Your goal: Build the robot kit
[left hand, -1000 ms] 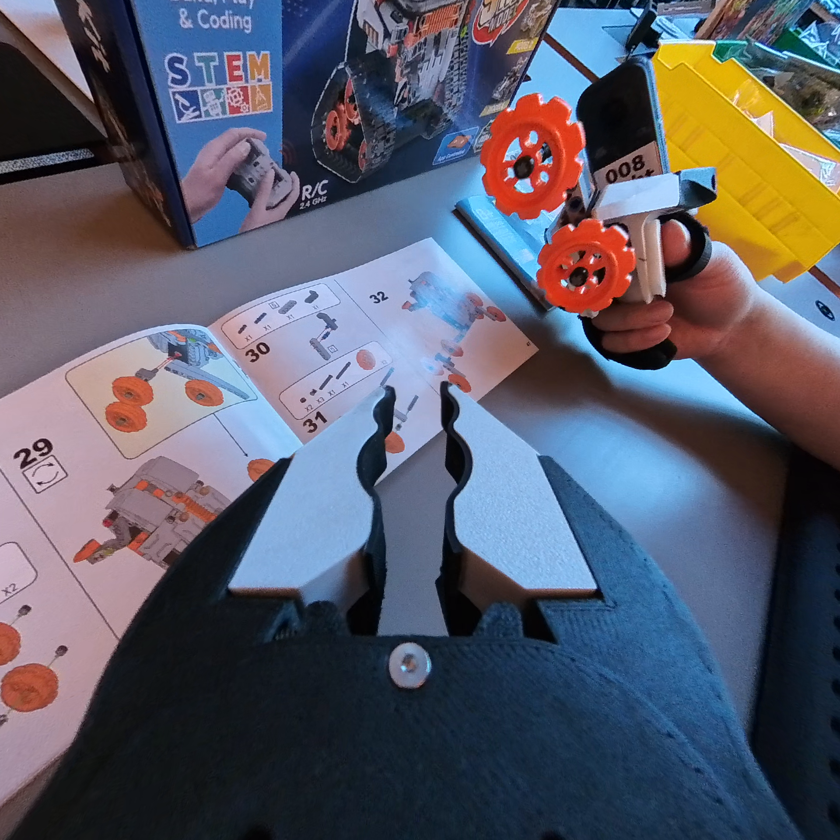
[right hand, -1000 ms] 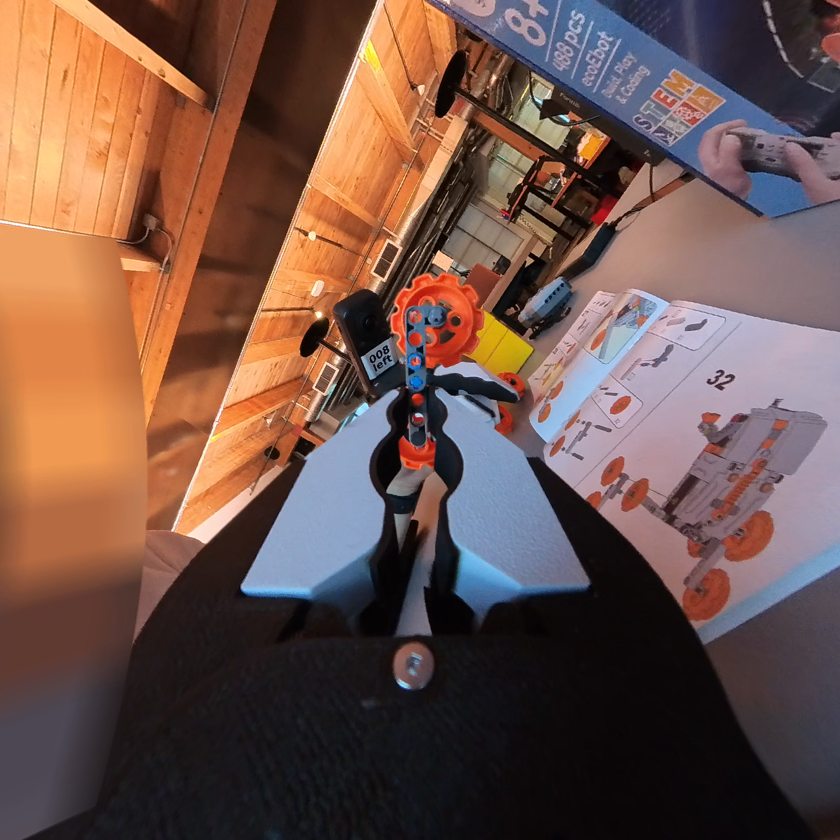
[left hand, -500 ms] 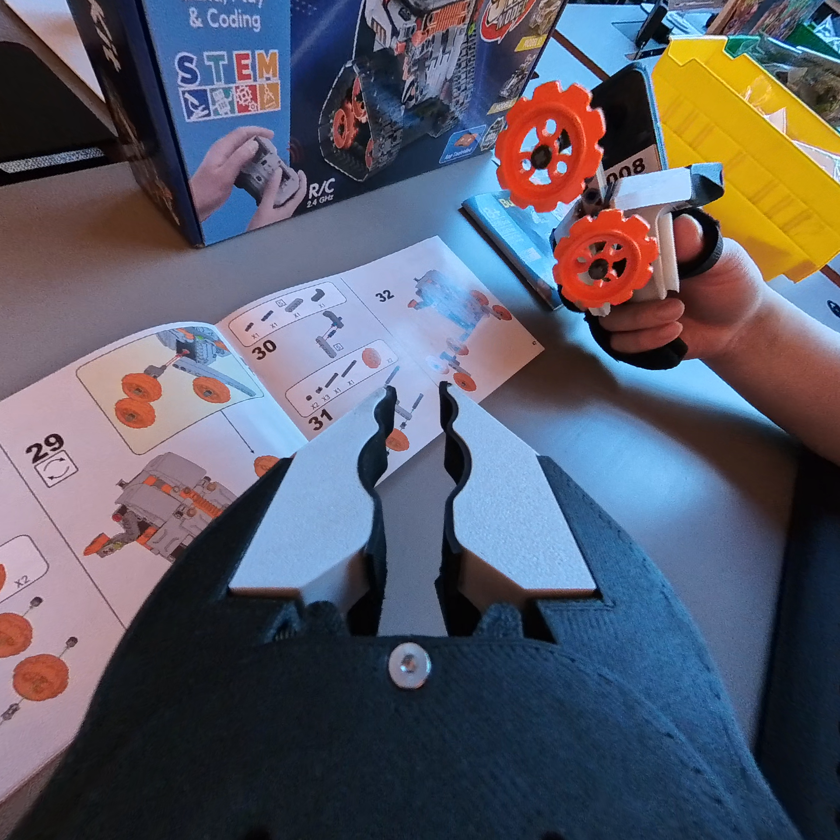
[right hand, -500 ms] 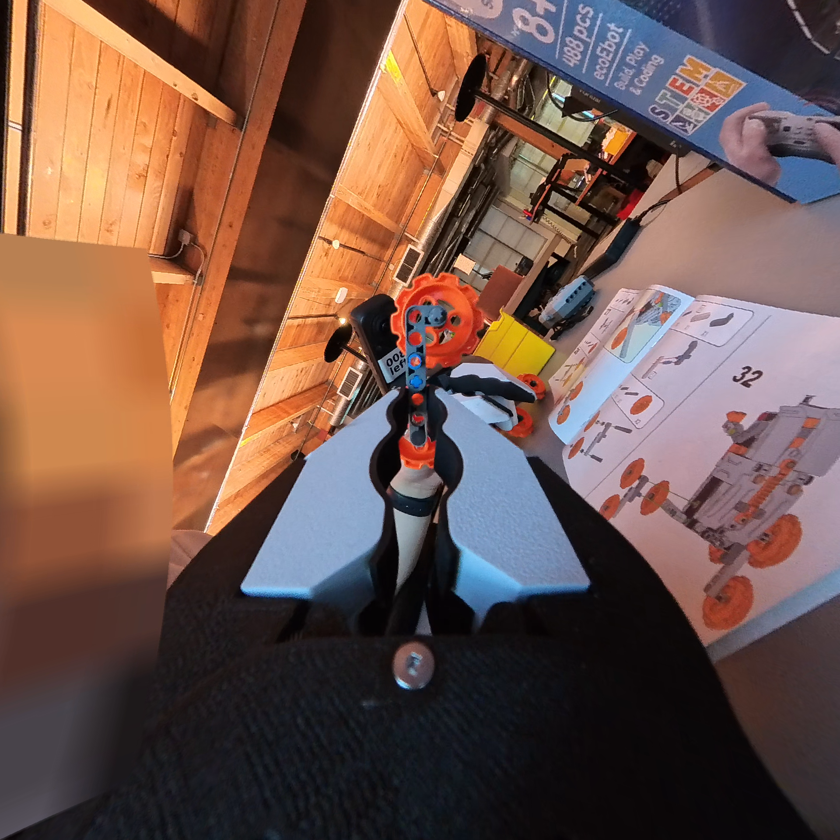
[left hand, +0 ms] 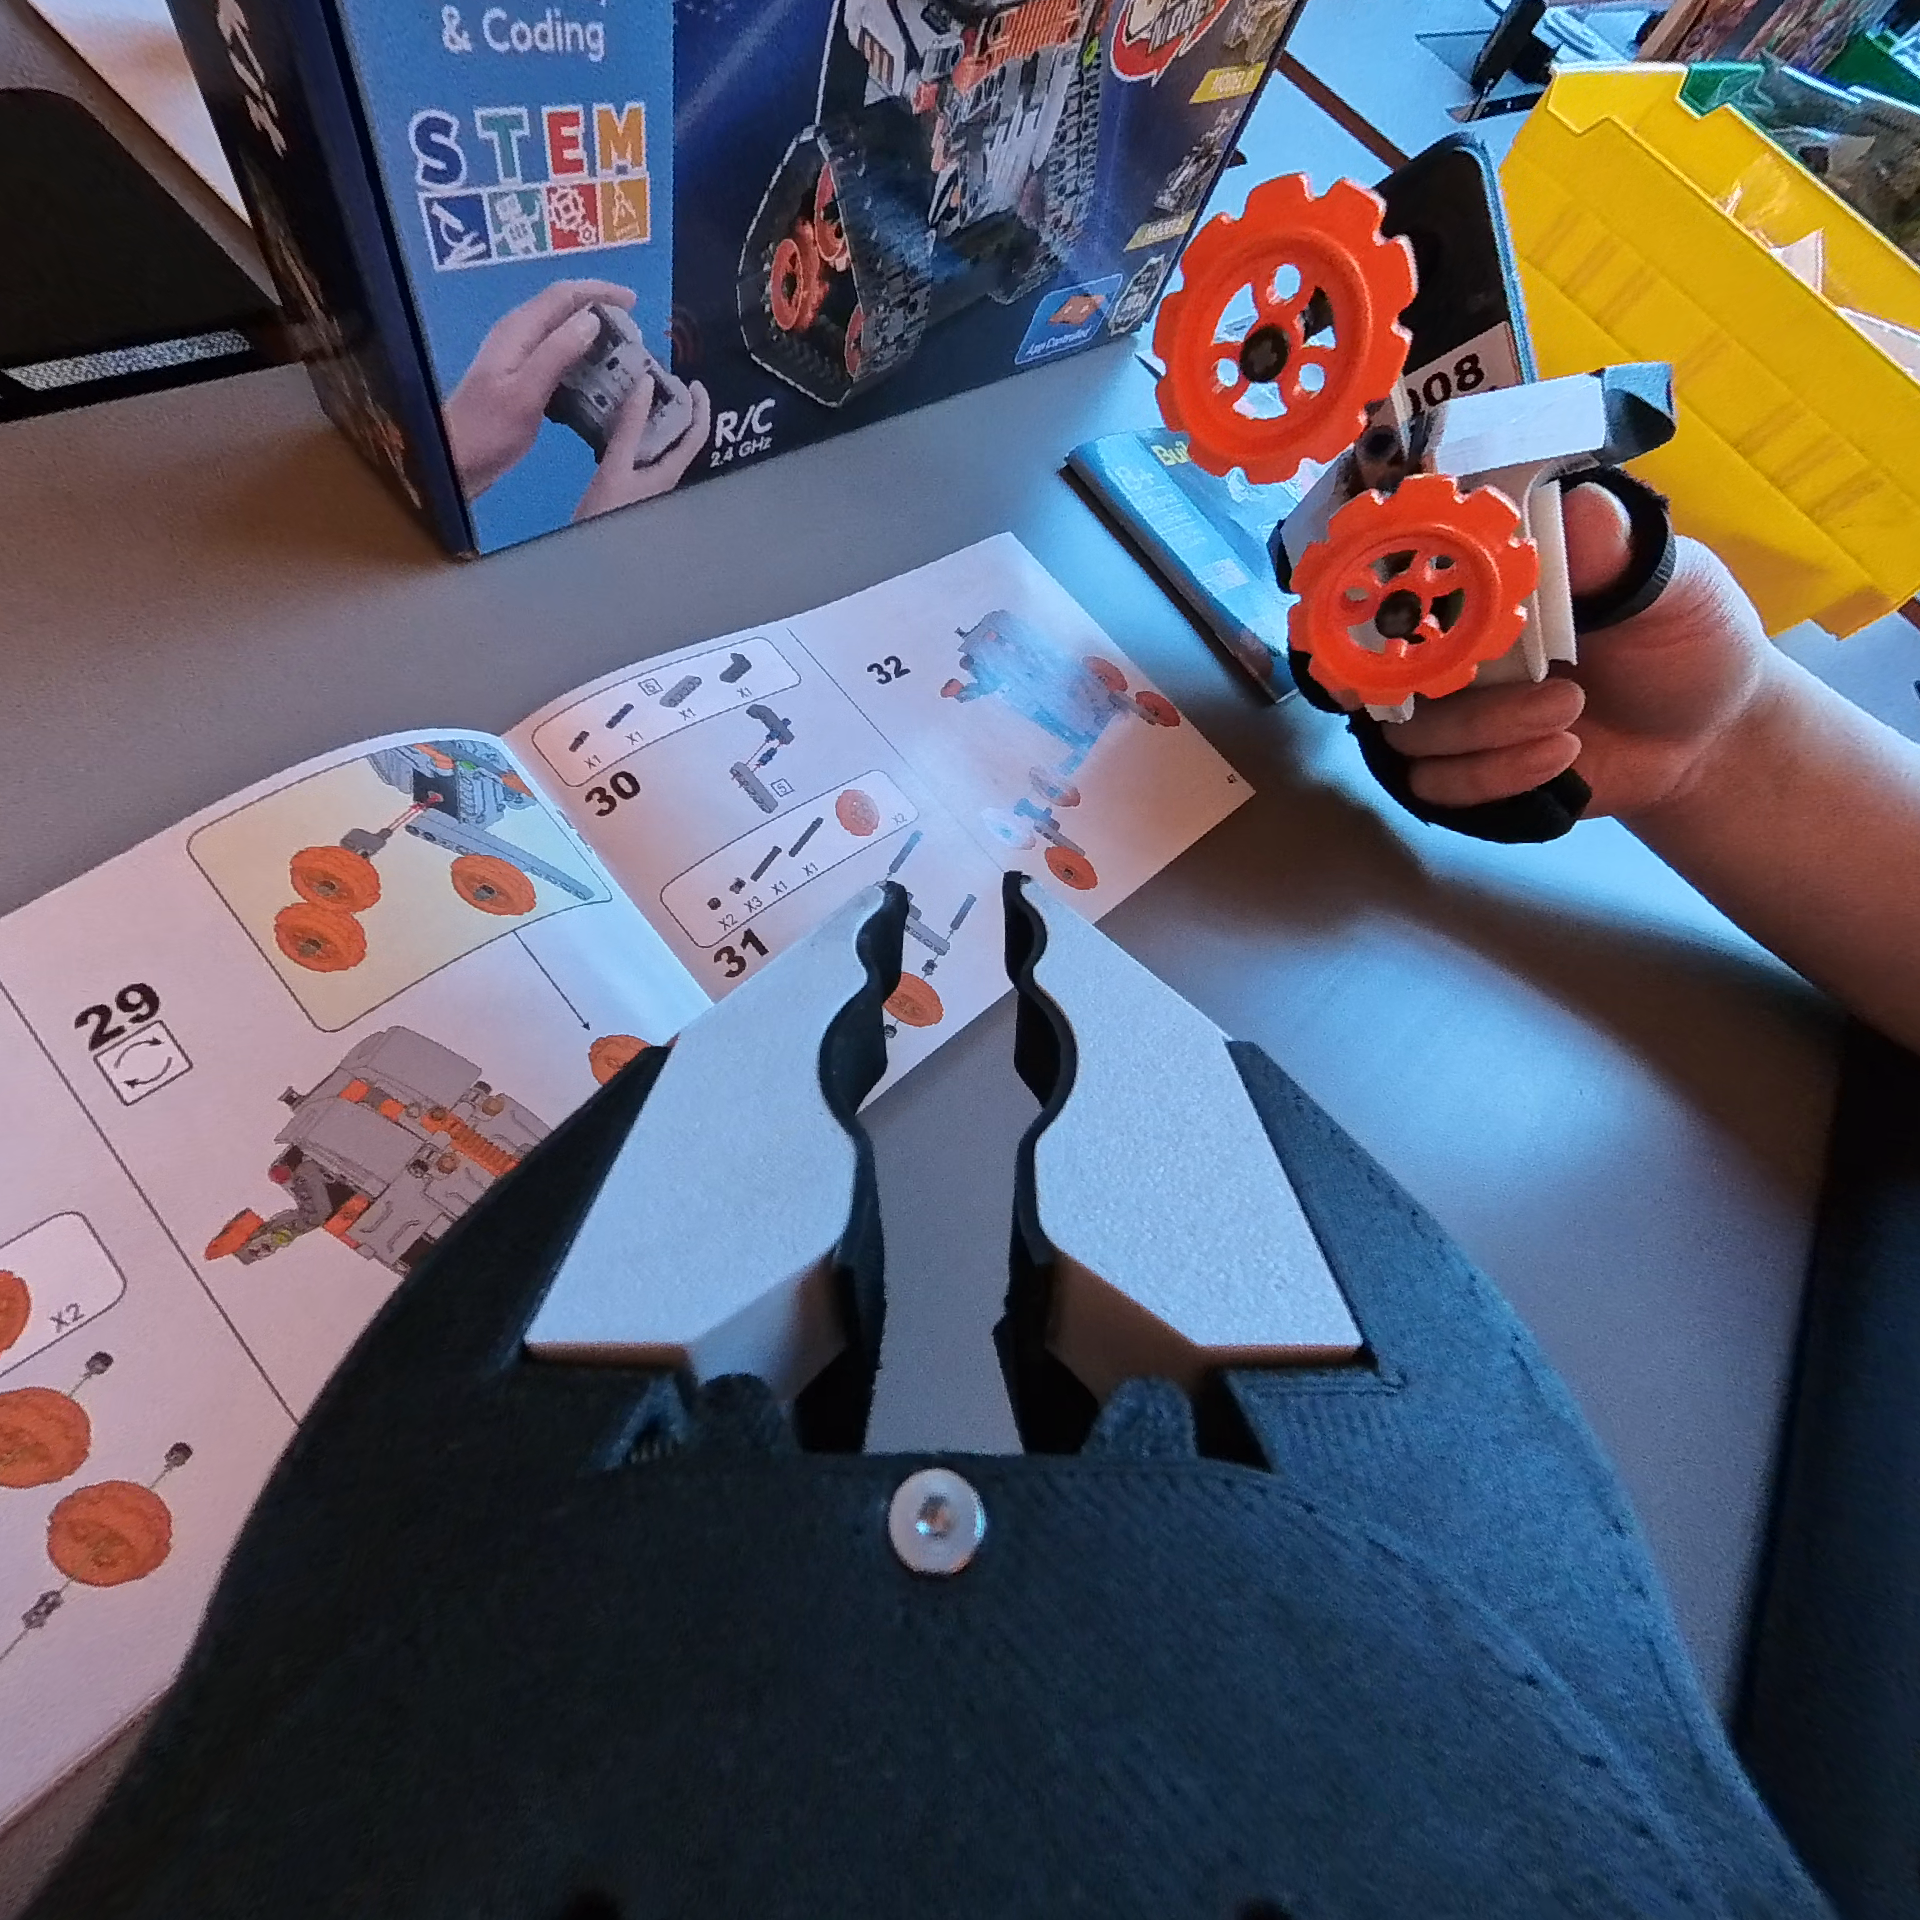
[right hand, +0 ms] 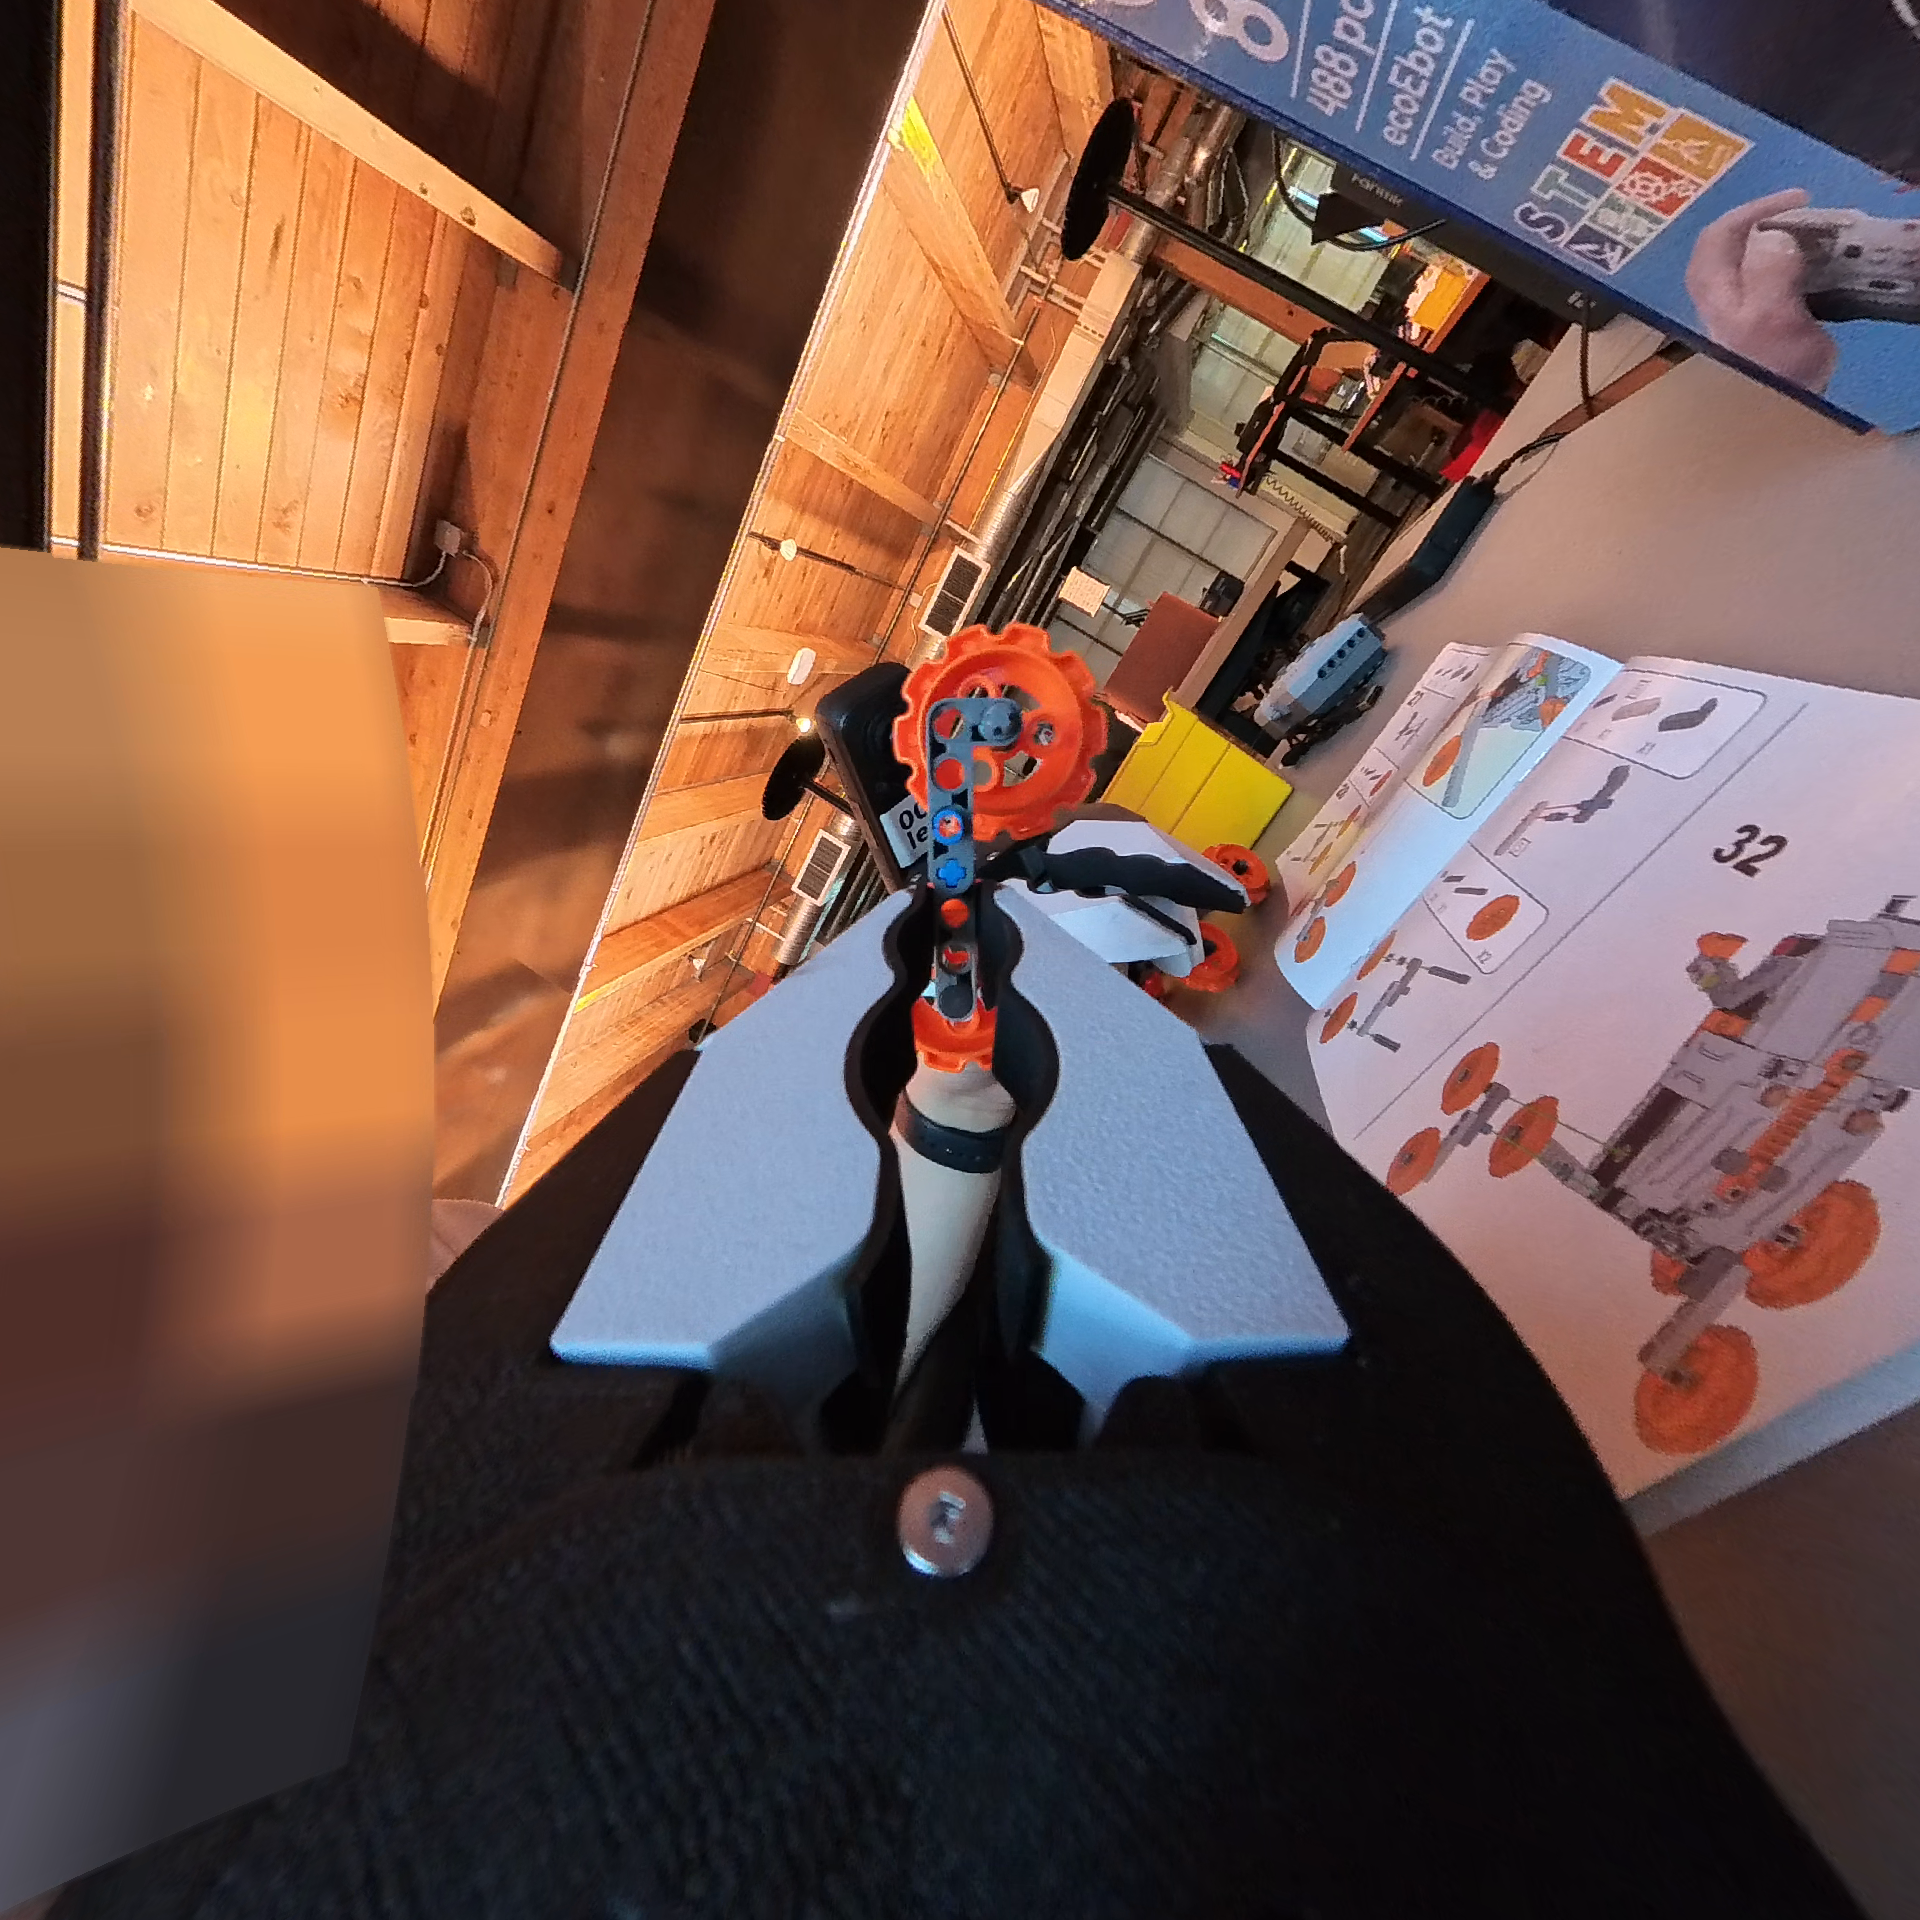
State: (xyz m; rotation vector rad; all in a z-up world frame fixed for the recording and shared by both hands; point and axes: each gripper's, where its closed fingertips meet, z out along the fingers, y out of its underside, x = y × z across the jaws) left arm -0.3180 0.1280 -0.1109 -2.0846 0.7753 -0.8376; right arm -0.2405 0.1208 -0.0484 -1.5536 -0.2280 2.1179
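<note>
left claw: left claw (left hand: 951,890) is empty, jaws a narrow gap apart. It hangs over the bottom edge of the open instruction booklet (left hand: 416,935), tips above the page, not touching anything as far as I can see.

right claw: right claw (right hand: 956,914) is clamped on the wheel assembly (right hand: 951,831), a grey beam with an orange toothed wheel at each end. It's pinching low on the beam, so one wheel sits between the jaws and the bigger-looking one sticks out past the tips.

where the piece is: up in the air, off the worktop (left hand: 1455,1091), just in front of the yellow bin (left hand: 1714,312). The person's hand (left hand: 1621,707) is wrapped round the right handle.

what just changed: honestly not much. The assembly drifted slightly up and to the right in the left view, same grip, and the left claw's gap looks the same as a second ago.

around it: the blue kit box (left hand: 582,260) stands behind the booklet, and a second, darker booklet (left hand: 1174,520) lies flat just beside the bin.

further out: a couple of loose orange wheels (right hand: 1205,961) lie on the worktop near the left claw, seen from the right view.
</note>
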